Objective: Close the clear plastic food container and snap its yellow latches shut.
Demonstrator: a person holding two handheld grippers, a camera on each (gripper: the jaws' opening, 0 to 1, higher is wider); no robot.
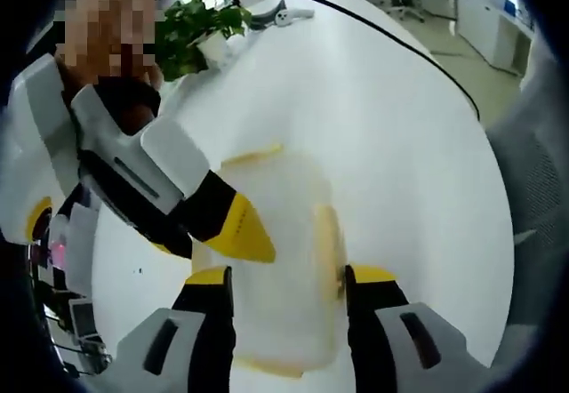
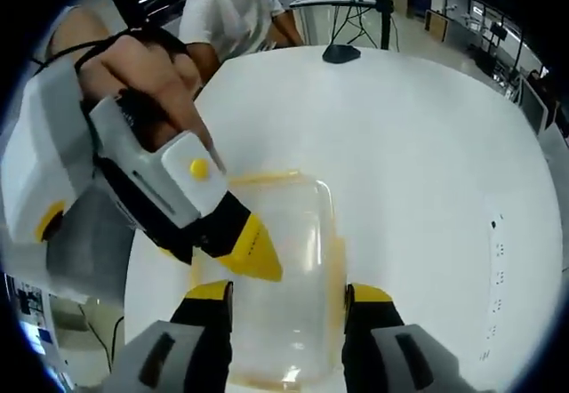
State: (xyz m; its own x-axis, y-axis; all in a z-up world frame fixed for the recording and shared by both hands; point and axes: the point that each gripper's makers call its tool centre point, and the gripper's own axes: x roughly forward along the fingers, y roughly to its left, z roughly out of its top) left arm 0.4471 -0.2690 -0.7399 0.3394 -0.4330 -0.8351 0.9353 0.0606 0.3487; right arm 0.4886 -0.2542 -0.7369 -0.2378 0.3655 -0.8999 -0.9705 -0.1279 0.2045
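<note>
The clear plastic container (image 1: 280, 224) lies flat on the white table with its lid on. Yellow latches show at its far edge (image 1: 253, 155) and right side (image 1: 327, 237). My left gripper (image 1: 289, 276) is open, its jaws standing on either side of the container's near end. The right gripper reaches in from the left, and one yellow fingertip (image 1: 242, 233) rests on the lid's left edge. In the right gripper view my right gripper (image 2: 287, 292) is open over the container (image 2: 289, 260). The left gripper's yellow fingertip (image 2: 251, 252) touches that same left edge.
A potted plant (image 1: 191, 24), a white device (image 1: 284, 12) and a black cable (image 1: 373, 28) lie on the far part of the round white table (image 1: 400, 144). A person in a white shirt (image 2: 236, 15) sits beyond it, near a black stand base (image 2: 340, 52).
</note>
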